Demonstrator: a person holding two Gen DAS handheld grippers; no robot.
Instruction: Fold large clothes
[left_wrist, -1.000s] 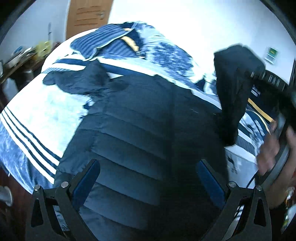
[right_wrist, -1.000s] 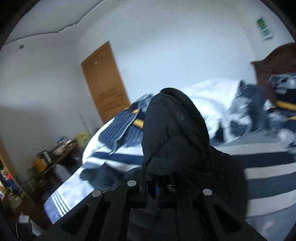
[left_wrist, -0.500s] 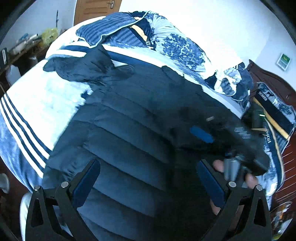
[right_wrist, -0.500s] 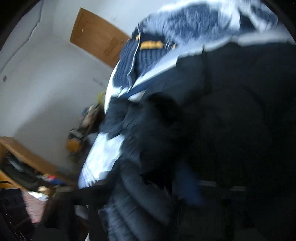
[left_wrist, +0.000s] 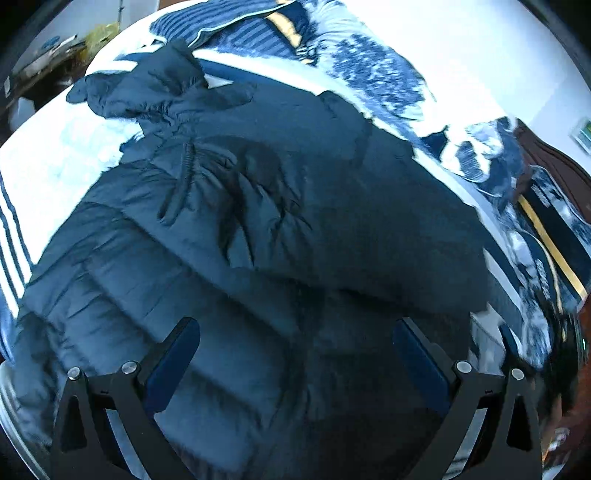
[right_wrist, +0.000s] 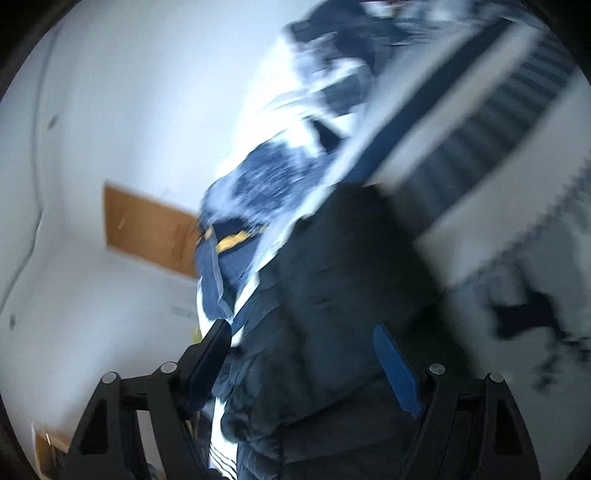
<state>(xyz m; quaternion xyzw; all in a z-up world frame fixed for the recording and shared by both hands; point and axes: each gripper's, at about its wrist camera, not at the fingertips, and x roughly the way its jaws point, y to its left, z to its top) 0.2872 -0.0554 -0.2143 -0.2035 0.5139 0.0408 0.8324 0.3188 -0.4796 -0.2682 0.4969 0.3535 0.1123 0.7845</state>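
Sleeve gone from your right gripper since a second ago; it now lies folded across the jacket.

Left wrist view: your left gripper (left_wrist: 295, 363) hangs released, jaws wide, nothing between them, over the jacket (left_wrist: 236, 258) spread on the bed (left_wrist: 55, 155). Sleeve (left_wrist: 258, 206) crosses the chest at mid-frame; hood sits upper left.

Right wrist view: blurred. Your right gripper (right_wrist: 301, 365) is released, jaws wide, holding nothing, low over the jacket's edge.

Progress: one sleeve in. Probably left: other sleeve, body folds.

Cool bluish daylight, blown-out white bedding, heavy motion blur in the right wrist view, dark fisheye-bent corners.
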